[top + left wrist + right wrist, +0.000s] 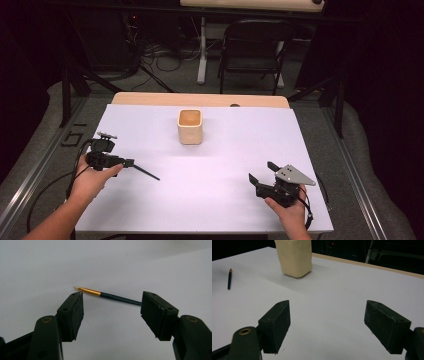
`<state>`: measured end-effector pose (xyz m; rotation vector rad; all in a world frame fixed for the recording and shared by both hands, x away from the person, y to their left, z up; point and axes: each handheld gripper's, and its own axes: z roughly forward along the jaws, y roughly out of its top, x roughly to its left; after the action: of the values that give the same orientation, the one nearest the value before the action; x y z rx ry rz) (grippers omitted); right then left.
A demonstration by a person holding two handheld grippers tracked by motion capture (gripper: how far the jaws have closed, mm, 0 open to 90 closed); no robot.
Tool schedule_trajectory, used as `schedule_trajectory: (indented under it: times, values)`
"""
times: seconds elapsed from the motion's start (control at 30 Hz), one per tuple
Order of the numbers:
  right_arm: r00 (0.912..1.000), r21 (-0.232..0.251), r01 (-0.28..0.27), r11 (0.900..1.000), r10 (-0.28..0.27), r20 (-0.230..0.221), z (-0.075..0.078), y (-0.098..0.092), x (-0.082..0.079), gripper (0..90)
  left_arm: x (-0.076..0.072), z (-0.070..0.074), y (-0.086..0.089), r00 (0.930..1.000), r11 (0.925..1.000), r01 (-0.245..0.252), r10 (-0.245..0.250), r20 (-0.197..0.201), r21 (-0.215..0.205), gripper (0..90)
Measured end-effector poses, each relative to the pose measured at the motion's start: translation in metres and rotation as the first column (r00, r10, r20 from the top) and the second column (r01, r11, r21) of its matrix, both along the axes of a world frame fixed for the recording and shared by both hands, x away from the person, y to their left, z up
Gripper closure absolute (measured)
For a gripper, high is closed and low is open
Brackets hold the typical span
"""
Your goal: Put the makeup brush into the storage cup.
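We see the left gripper [131, 162] low over the white table [225, 170], its jaws spread wide with nothing pressed between the pads. In the left gripper view a thin brush [110, 295] lies flat on the table just beyond the jaw tips, stretched across the gap: its pale bristle tip and gold ferrule sit right by the left jaw's tip, and its dark handle runs off behind the right jaw. Whether the left pad actually touches the bristle end we cannot tell from this angle; it looks just short of it. From the high view the brush extends from the left gripper's front toward the middle of the table.

Our right gripper [262, 172] rests in the hand near the table's near edge, jaws standing wide apart and empty. Ahead of it and to its left stands a cream square cup [294, 257], upright, well apart from both grippers; the brush lies farther off to its left.
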<state>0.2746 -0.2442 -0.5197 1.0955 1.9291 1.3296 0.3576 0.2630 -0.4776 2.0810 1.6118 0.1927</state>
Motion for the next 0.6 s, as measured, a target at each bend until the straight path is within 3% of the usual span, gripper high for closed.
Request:
schedule_trajectory:
  times: [0.37,0.6]
  values:
    - [1.0,0.001,-0.002,1.0,0.002,-0.003,0.0,0.0,0.0,20.8,0.009,-0.005,-0.002,0.9985,0.9996,-0.002,0.004,-0.056,0.026,35.0]
    - [1.0,0.005,-0.004,1.0,0.004,-0.003,-0.001,0.0,0.001,21.0,0.013,-0.008,0.0,0.9978,0.9991,-0.005,0.008,-0.065,0.041,35.2]
